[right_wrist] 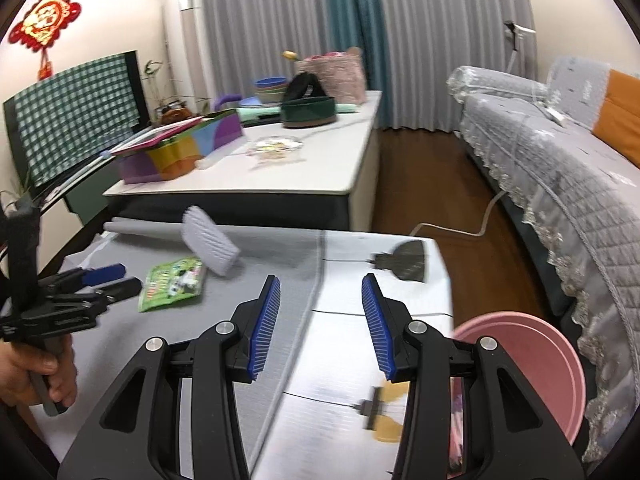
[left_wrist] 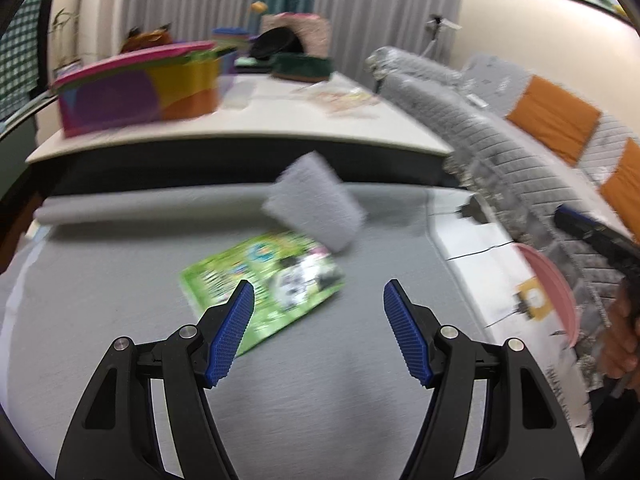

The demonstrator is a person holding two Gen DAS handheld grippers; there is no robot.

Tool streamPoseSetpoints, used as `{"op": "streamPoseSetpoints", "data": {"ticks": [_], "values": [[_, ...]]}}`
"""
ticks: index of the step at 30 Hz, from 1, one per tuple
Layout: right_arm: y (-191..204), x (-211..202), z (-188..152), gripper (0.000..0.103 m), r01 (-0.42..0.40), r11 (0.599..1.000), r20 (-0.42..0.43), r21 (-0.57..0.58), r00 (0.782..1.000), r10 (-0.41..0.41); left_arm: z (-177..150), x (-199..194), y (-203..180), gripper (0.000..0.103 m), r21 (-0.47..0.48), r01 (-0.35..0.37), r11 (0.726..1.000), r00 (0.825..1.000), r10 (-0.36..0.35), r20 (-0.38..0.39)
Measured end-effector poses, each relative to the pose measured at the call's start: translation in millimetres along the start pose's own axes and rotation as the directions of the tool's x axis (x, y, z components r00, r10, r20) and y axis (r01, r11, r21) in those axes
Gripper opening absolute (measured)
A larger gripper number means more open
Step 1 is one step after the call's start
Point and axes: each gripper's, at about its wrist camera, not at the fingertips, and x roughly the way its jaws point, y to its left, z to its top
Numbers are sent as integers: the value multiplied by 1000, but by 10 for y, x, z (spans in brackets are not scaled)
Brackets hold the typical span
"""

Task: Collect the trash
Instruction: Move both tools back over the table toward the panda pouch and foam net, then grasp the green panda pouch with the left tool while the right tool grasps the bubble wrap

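A green snack packet [left_wrist: 264,284] [right_wrist: 172,282] lies flat on the grey mat [left_wrist: 120,280]. Just behind it a grey ribbed pad [left_wrist: 316,200] [right_wrist: 208,240] stands tilted. My left gripper [left_wrist: 320,296] hovers open over the packet's near corner, nothing between its fingers; the right wrist view shows it at the left [right_wrist: 108,276]. My right gripper [right_wrist: 321,284] is open and empty above the mat's right edge, well right of the packet. A pink basin [right_wrist: 540,360] [left_wrist: 552,288] sits at the surface's right end, beside the right gripper.
Behind the mat stands a white table [right_wrist: 320,184] with a colourful box [right_wrist: 180,152], bowls and bags. A grey-covered sofa [right_wrist: 560,168] runs along the right. A white cable [right_wrist: 460,228] lies on the wooden floor. The left wrist view is blurred.
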Motion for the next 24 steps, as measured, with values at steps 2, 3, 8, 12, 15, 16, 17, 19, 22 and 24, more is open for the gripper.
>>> {"op": "streamPoseSetpoints", "data": {"ticks": [2,3,8,12,15,16,17,19,22,24], "values": [[87,46,25,43,-18,1000,1,-5,1000,18,-36,67,84,66,-4,-31,1000,999,31,-31],[115,62,32,43,-24,1000,0,-5,1000,24,-55,121,114,66,-2,-48,999,998,47,-50],[211,160,54,43,-51,999,-7,-12,999,51,-111,277,173,66,12,-65,998,993,66,-97],[191,240,53,43,-66,998,-19,-6,998,66,-112,447,140,77,29,-102,994,985,105,-137],[159,309,19,43,-71,997,-34,-6,997,71,-125,588,69,78,59,-131,990,975,140,-172],[151,328,11,43,-73,997,-39,-6,997,73,-125,636,47,78,73,-148,986,971,159,-180],[139,352,4,43,-77,997,-45,-6,996,77,-130,673,33,78,87,-167,982,965,181,-189],[126,394,2,43,-86,996,-53,-6,995,85,-109,747,10,81,112,-211,971,955,229,-189],[140,495,-8,43,-108,994,-77,-6,991,107,-50,781,51,81,93,-231,969,952,244,-184],[186,597,-4,44,-125,992,-95,-9,988,124,-25,791,95,81,77,-237,968,952,247,-181]]}}
